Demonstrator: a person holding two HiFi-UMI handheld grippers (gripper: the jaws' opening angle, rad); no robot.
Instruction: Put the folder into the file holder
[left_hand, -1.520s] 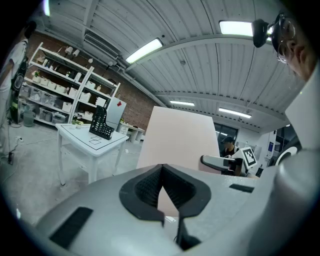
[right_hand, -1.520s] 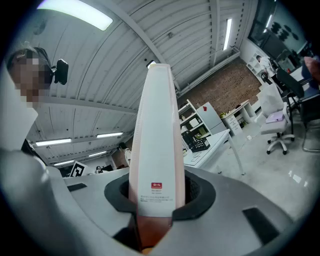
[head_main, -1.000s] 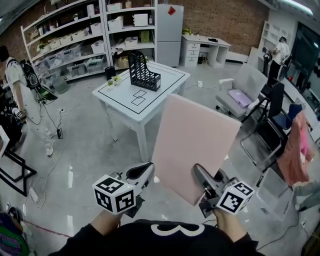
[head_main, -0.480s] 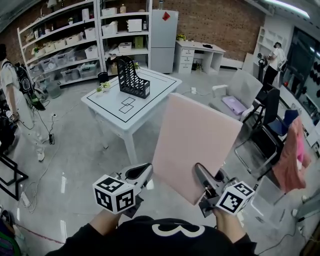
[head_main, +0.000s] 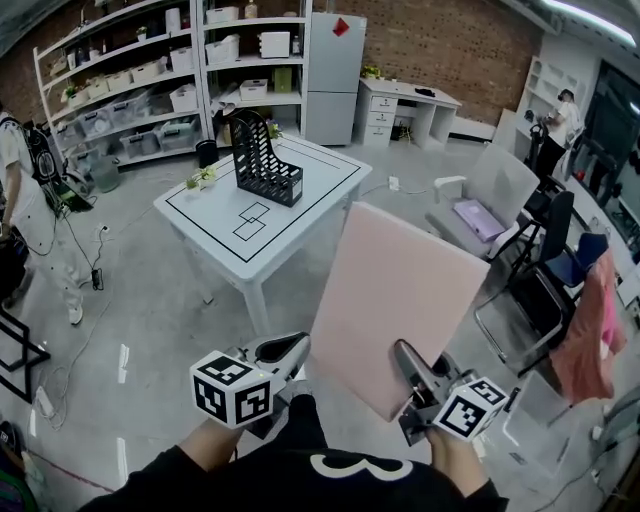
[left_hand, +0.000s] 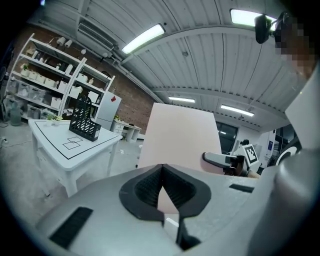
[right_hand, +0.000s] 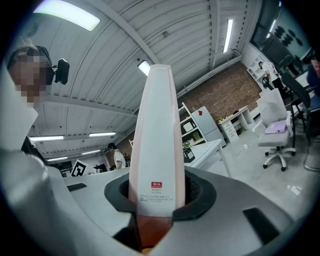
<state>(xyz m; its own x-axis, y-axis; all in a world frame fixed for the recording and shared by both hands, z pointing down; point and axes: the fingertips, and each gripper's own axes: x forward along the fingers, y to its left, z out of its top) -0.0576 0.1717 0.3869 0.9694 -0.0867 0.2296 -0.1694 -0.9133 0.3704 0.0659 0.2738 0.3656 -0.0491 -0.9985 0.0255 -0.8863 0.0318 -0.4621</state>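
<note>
Right gripper (head_main: 408, 352) clamped on pink folder (head_main: 400, 290), whose lower edge is hidden in its jaws. Left gripper (head_main: 288, 347) closed, empty. File holder (head_main: 262, 162) well ahead.

- Folder (right_hand: 156, 150): on its narrow edge sits a white label with a small red logo (right_hand: 156, 187) and two lines of fine print beneath; both are too small to read.
- Shirt (head_main: 250, 485): a white figure (head_main: 335, 462) shaped like an 8, cut off at the top.
- Left cube (head_main: 232, 390) and right cube (head_main: 468, 408): black-and-white square codes, no letters.
- Fridge (head_main: 335, 75): a red diamond sign (head_main: 342, 26), no writing legible.
- Bench (head_main: 320, 175): a black border line and two drawn boxes (head_main: 250, 220) near its near edge, no words.
</note>
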